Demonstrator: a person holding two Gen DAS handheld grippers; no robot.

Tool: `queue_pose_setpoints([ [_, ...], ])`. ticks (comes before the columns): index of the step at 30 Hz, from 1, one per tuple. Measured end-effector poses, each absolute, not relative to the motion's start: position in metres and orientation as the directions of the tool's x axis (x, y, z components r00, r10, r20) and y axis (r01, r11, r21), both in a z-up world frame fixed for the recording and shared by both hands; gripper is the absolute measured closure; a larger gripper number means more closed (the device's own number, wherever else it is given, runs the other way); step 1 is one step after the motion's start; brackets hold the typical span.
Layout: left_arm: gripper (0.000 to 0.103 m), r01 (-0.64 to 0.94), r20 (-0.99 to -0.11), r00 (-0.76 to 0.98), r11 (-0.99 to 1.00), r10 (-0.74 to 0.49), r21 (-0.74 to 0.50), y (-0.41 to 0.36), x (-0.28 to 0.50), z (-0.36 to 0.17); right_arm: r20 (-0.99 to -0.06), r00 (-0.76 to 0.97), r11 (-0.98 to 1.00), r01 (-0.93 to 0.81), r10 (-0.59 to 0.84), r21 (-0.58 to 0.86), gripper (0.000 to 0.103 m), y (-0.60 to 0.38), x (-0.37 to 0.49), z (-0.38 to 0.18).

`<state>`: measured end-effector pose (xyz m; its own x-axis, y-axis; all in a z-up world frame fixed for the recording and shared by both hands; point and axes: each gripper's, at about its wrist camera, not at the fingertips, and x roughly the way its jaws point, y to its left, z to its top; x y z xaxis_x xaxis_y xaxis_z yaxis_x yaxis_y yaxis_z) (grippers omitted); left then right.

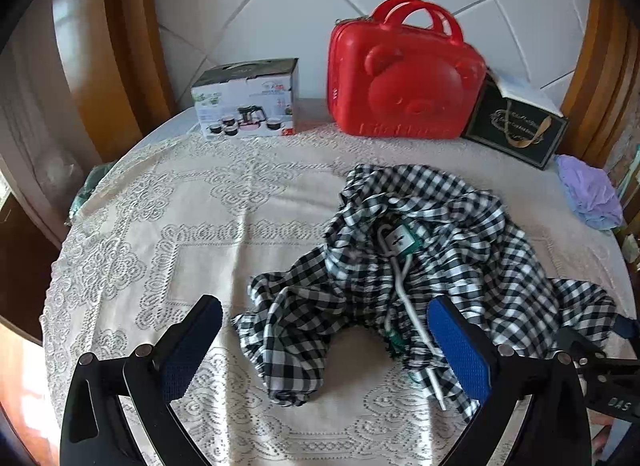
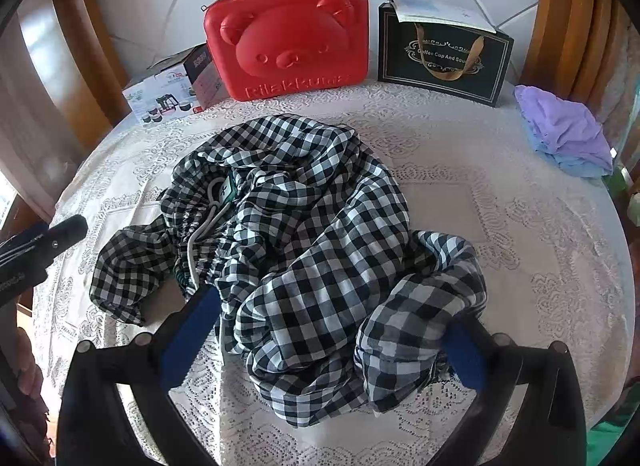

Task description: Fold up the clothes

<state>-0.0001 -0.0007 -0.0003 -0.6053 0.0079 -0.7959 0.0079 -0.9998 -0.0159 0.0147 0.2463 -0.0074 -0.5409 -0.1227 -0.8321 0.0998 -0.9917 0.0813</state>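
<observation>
A crumpled black-and-white checked garment [image 1: 420, 258] with a white drawstring [image 1: 404, 286] and a green label lies on the lace-covered table [image 1: 180, 225]. My left gripper [image 1: 324, 318] is open just above its near left edge, empty. The garment also shows in the right wrist view [image 2: 304, 234]. My right gripper [image 2: 332, 314] is open, its jaws spread either side of the garment's near folds; cloth lies between them and covers the right tip. The left gripper's tip shows at the left of the right wrist view [image 2: 60, 236].
At the table's back stand a red bear-face case [image 1: 400, 73], a tea-set box [image 1: 248, 105] and a black gift bag [image 1: 516, 125]. A purple cloth [image 1: 592, 193] lies at the right edge. Wooden chair backs ring the table.
</observation>
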Motion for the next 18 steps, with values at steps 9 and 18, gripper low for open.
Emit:
queue_pose_setpoints([
  [9,0.0,0.039,-0.822,-0.569,-0.999,-0.024,0.002,-0.018,-0.003,-0.008,-0.829,-0.545,-0.991,0.103,-0.129,0.087,0.0,0.251,0.014,-0.011],
  [18,0.0,0.071,-0.824,-0.565,-0.997,-0.051,0.013,-0.016,-0.008,-0.007,-0.833,-0.541,-0.993,0.093,-0.114,0.076,0.0,0.247,0.012,-0.01],
])
